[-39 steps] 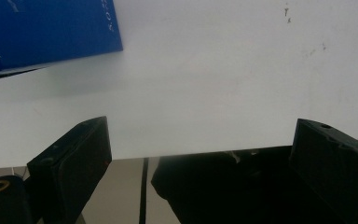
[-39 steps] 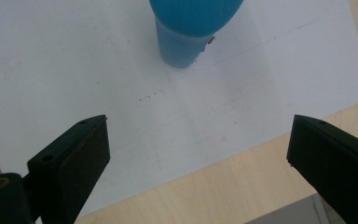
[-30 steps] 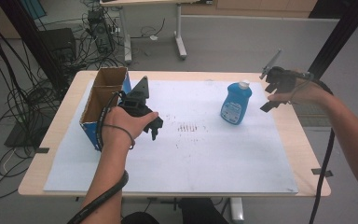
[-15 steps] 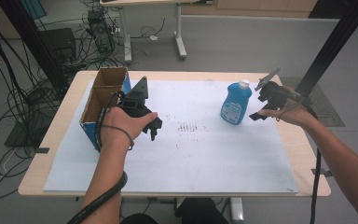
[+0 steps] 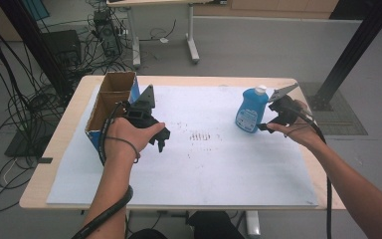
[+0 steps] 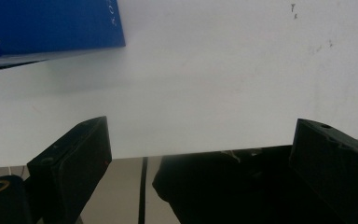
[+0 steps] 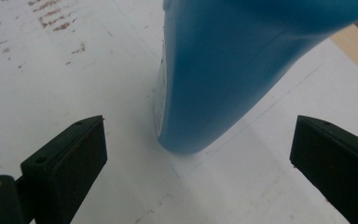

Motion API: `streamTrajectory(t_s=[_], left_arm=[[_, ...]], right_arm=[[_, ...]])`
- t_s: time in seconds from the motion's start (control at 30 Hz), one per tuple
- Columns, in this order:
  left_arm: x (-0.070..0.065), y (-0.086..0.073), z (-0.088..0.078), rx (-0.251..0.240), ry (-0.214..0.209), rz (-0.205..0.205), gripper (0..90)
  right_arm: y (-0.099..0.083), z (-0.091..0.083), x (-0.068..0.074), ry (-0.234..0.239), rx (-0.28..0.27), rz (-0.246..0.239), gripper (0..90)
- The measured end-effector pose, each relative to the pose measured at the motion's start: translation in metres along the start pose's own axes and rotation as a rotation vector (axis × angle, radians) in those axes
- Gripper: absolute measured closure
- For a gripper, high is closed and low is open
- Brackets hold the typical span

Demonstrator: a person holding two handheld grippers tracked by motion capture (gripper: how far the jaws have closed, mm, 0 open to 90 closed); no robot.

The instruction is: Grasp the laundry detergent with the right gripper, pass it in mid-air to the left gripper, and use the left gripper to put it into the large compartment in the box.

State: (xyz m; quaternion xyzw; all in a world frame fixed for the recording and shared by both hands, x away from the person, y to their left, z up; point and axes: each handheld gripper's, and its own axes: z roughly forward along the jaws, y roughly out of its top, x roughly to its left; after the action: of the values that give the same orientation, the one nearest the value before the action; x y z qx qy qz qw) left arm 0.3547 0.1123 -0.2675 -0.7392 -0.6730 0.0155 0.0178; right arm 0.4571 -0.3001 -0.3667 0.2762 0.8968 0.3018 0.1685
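A blue bottle (image 5: 251, 110) with a white cap stands upright on the white paper sheet (image 5: 204, 164) at the right. My right gripper (image 5: 268, 117) is just to its right, open and aimed at it. In the right gripper view the bottle's base (image 7: 214, 79) sits just ahead of the wide-apart jaws of the right gripper (image 7: 198, 128), touching neither. My left gripper (image 5: 163, 139) hovers open over the paper beside a cardboard box (image 5: 110, 102). In the left gripper view the left gripper (image 6: 200, 140) holds nothing, and the box's blue side (image 6: 51, 23) is at the top left.
The open-topped box stands along the table's left edge (image 5: 62, 134). Faint brown marks (image 5: 201, 135) dot the paper's middle. A black post (image 5: 350, 50) rises beyond the table's right corner. Cables and another desk (image 5: 144, 30) lie on the floor behind.
My right gripper has moved left and down, closing in on the blue bottle. The left gripper and the box have stayed put.
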Motion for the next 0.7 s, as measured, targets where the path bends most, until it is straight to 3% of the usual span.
streamTrajectory(t_s=[0.17, 0.2, 0.7], left_arm=[[-0.001, 0.000, 0.000, -0.001, 0.001, -0.001, 5.8], [-0.001, 0.000, 0.000, 0.001, 0.003, -0.001, 5.8], [0.000, 0.004, 0.005, 0.012, 0.012, 0.001, 5.8]], right_arm=[[-0.001, 0.006, 0.004, -0.042, -0.062, 0.006, 3.6], [-0.002, 0.009, 0.004, -0.056, -0.101, 0.027, 2.6], [-0.001, 0.031, 0.005, -0.043, -0.183, 0.057, 2.7]])
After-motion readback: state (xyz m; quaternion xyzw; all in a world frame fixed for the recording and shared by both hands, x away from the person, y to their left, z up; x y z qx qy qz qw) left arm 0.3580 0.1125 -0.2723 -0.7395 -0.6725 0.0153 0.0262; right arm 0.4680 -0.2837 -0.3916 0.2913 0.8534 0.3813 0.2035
